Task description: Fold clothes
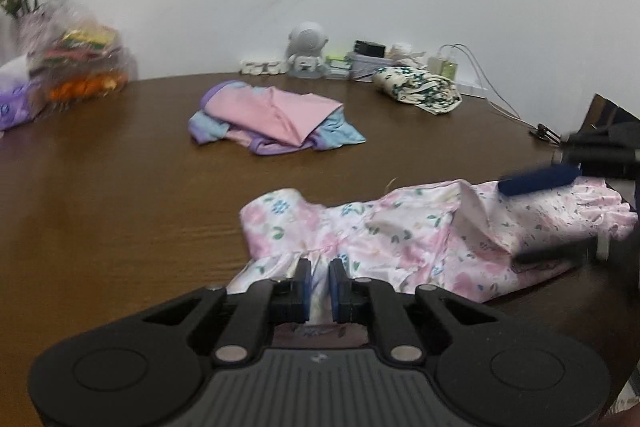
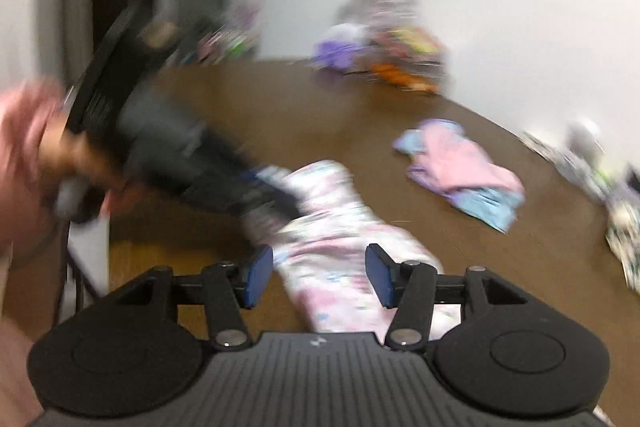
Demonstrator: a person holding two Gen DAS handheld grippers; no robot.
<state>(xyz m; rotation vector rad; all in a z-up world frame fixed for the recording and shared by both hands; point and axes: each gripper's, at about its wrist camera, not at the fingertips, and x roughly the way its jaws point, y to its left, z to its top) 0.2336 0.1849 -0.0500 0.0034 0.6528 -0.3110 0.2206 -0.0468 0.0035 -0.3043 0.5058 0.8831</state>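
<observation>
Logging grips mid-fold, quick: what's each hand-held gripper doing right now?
Left hand-held gripper: shut on the floral garment.
Right hand-held gripper: open, straddling the garment, not gripping.

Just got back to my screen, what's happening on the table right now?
A person is folding clothes with two handheld grippers. The left gripper is pinched on the near edge of the pink floral garment lying on the brown table. The right gripper stands open over the garment's other end, its pads on either side of the cloth but not pressing it. A pink and blue garment and a dark-flowered one lie farther back.
</observation>
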